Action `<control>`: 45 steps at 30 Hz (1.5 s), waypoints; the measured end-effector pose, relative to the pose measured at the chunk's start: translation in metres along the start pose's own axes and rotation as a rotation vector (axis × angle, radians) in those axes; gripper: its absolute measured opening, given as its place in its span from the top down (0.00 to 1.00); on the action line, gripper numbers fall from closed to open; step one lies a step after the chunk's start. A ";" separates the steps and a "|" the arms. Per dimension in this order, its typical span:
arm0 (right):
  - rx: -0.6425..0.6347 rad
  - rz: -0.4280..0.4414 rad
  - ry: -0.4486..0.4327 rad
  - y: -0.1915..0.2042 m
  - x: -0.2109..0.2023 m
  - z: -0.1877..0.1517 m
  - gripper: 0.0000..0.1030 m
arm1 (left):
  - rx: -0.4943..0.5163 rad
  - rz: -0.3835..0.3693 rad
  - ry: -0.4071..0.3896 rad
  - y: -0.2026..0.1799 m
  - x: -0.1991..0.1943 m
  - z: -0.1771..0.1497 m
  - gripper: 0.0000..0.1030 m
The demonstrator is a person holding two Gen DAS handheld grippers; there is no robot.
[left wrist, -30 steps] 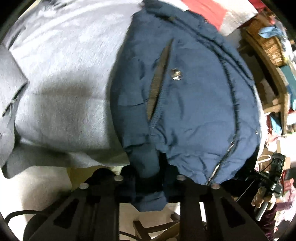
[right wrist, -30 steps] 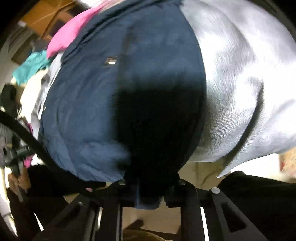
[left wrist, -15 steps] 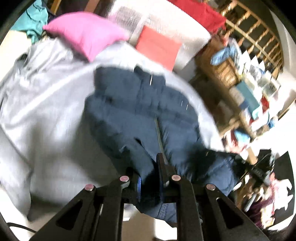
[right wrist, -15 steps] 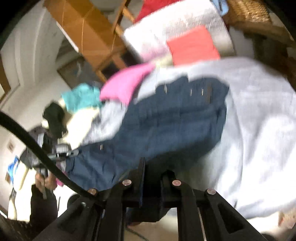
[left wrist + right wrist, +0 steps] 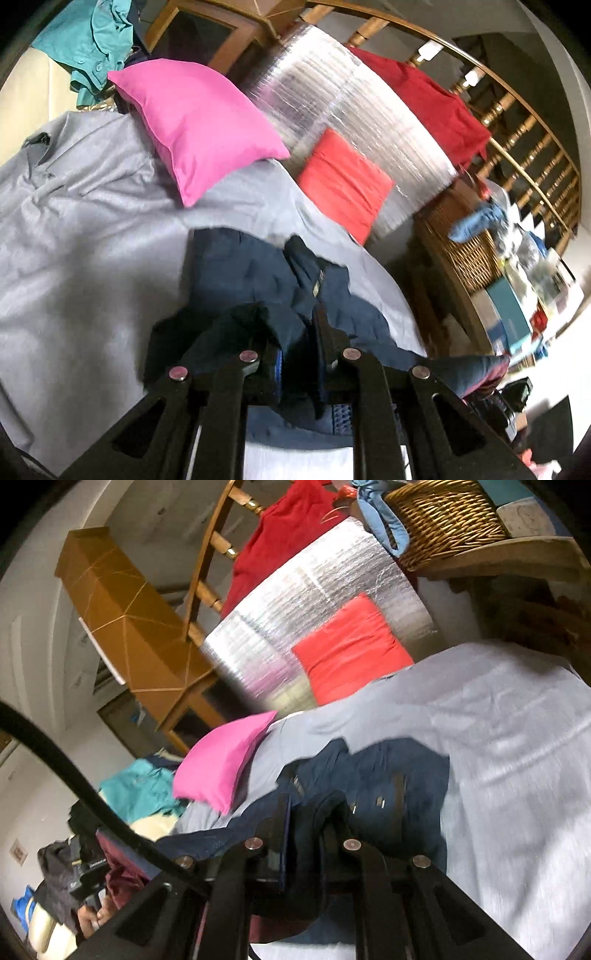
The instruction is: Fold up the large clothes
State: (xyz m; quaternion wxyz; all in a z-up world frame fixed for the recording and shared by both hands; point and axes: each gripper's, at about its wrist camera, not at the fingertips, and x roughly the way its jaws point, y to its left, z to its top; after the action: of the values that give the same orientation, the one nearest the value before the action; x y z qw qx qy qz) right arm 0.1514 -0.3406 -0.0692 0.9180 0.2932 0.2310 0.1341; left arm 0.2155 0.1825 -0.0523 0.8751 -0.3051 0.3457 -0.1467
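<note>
Both the left gripper [image 5: 299, 354] and the right gripper [image 5: 310, 834] are clamped on bunched edges of the navy jacket [image 5: 251, 273], low center over the grey sheet [image 5: 92, 221], so the thick fabric may slip out and spoil the fold.

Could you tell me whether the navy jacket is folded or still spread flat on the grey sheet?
Neither: the navy jacket is bunched, its near edge pinched in both tools, left and right.

Pink pillow [image 5: 199, 125] beyond bare sheet [image 5: 85, 221]
</note>
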 end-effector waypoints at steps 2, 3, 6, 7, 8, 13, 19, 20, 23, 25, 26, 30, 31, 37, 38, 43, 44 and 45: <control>-0.001 -0.025 -0.014 -0.005 0.026 0.013 0.88 | 0.004 0.031 -0.007 0.000 0.024 0.016 0.86; -0.001 -0.034 -0.018 -0.010 0.037 0.020 0.88 | 0.008 0.041 -0.005 0.001 0.037 0.025 0.86; 0.012 -0.059 -0.019 -0.023 0.078 0.042 0.89 | 0.021 0.056 0.014 0.003 0.076 0.052 0.86; 0.013 -0.070 -0.018 -0.027 0.093 0.048 0.89 | 0.028 0.066 0.023 0.004 0.092 0.062 0.86; 0.010 -0.085 -0.015 -0.031 0.109 0.054 0.89 | 0.031 0.074 0.030 0.005 0.105 0.069 0.86; 0.004 -0.153 0.010 -0.054 0.179 0.073 0.89 | 0.025 0.109 0.082 0.017 0.174 0.094 0.86; 0.020 -0.229 0.053 -0.083 0.242 0.080 0.89 | 0.039 0.141 0.136 0.034 0.233 0.100 0.85; 0.033 -0.240 0.068 -0.089 0.250 0.080 0.89 | 0.036 0.135 0.141 0.037 0.238 0.100 0.85; 0.122 -0.244 0.125 -0.113 0.268 0.081 0.88 | -0.015 0.118 0.169 0.051 0.256 0.101 0.83; 0.186 -0.214 0.155 -0.126 0.273 0.083 0.85 | -0.075 0.077 0.202 0.063 0.264 0.102 0.82; 0.205 -0.193 0.158 -0.129 0.274 0.084 0.83 | -0.105 0.063 0.215 0.067 0.267 0.102 0.81; 0.341 -0.025 0.124 -0.143 0.257 0.091 0.46 | -0.405 -0.164 0.205 0.095 0.250 0.111 0.39; 0.364 0.007 0.092 -0.144 0.247 0.093 0.25 | -0.466 -0.225 0.146 0.097 0.235 0.115 0.23; 0.275 0.062 -0.055 -0.107 0.142 0.096 0.17 | -0.307 -0.091 -0.170 0.043 0.119 0.120 0.17; 0.251 0.057 -0.061 -0.100 0.128 0.092 0.17 | -0.255 -0.042 -0.175 0.029 0.104 0.110 0.17; 0.190 0.010 -0.025 -0.069 0.064 0.047 0.17 | -0.064 0.133 -0.159 -0.019 0.059 0.034 0.16; 0.204 0.005 -0.012 -0.066 0.052 0.030 0.17 | -0.042 0.163 -0.145 -0.024 0.054 0.011 0.16; 0.218 0.003 0.004 -0.065 0.044 0.017 0.17 | -0.033 0.192 -0.130 -0.026 0.054 -0.006 0.16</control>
State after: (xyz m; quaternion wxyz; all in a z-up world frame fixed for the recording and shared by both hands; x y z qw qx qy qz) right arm 0.2053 -0.3837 -0.1113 0.8800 0.3915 0.2454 0.1103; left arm 0.2488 0.1347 -0.0664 0.9005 -0.2940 0.3182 -0.0365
